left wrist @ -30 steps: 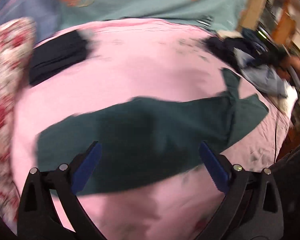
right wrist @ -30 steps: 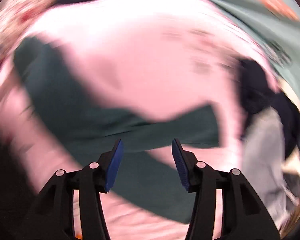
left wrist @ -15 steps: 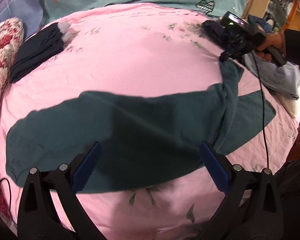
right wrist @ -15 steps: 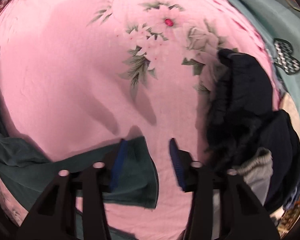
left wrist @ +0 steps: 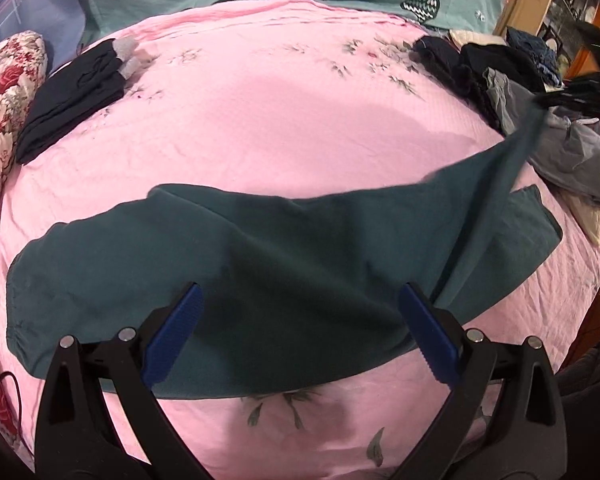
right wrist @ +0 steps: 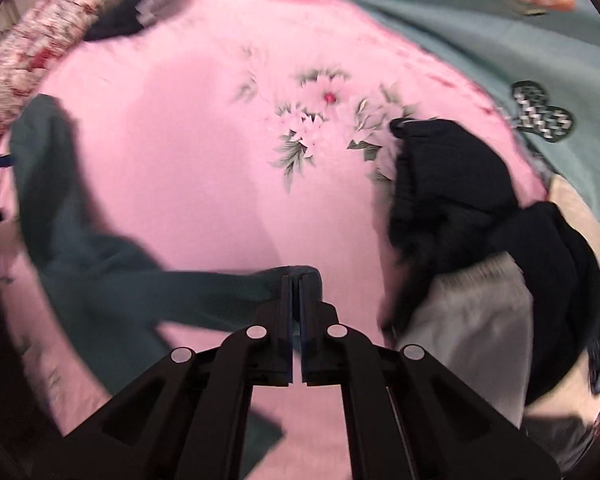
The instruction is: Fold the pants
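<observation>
The dark teal pants (left wrist: 284, 264) are lying spread across the pink floral bedsheet (left wrist: 284, 112) on the bed, their long axis running side to side in the left wrist view, waistband end toward the left, legs toward the right. One leg is lying flat on the sheet; the other is being lifted at its hem and is stretching up and away to the right, off the bed.

The right gripper (right wrist: 296, 280) is clenching that hem: its fingers have just been closing, and teal cloth is now pinched between them, with the leg trailing off to the left in the right wrist view. A pile of dark and grey unfolded clothes (right wrist: 480, 248) is sitting just to the right of the grip.

The left gripper (left wrist: 300, 332) is hovering over the near edge of the pants around the seat, its fingers (left wrist: 172, 340) spread wide and gripping nothing; cloth is lying beneath and between them. A folded dark garment (left wrist: 72, 96) is resting well apart at the far left of the bed.

The coming move seems to hinge on the raised leg: it is lying to the right of the waistband, so carrying the hem leftward along the long axis would lay it over. The right hand is the nearer one for that.
</observation>
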`<move>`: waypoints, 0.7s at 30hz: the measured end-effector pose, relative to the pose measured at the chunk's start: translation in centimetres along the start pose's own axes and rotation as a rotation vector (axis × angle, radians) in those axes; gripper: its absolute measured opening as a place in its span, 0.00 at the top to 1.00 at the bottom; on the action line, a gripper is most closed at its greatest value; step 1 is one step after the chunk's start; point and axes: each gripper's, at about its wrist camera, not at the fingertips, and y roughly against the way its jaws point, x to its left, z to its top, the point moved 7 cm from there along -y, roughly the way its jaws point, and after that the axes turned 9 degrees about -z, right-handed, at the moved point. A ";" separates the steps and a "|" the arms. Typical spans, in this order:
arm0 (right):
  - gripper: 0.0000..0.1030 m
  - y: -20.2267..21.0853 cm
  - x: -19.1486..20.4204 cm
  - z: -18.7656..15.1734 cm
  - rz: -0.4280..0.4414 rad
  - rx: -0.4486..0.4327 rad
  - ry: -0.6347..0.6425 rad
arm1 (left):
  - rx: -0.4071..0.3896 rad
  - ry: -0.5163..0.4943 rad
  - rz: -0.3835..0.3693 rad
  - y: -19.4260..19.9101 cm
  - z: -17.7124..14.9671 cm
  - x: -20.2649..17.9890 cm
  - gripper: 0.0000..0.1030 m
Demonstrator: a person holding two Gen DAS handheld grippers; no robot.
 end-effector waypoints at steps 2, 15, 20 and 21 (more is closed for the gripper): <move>0.98 3.0 0.2 -1.8 0.008 -0.034 -0.003 | 0.016 -0.004 -0.010 -0.4 0.1 -0.5 0.03; 0.98 2.4 4.8 -17.6 -0.022 0.032 -0.009 | 0.097 -0.072 0.004 -1.8 0.1 -2.4 0.03; 0.89 1.5 7.9 -21.7 0.066 0.151 0.054 | 0.098 -0.098 0.019 -1.6 -0.1 -2.5 0.03; 0.89 1.7 7.5 -22.1 0.089 0.168 0.026 | 0.097 -0.095 0.018 -1.6 -0.2 -2.5 0.03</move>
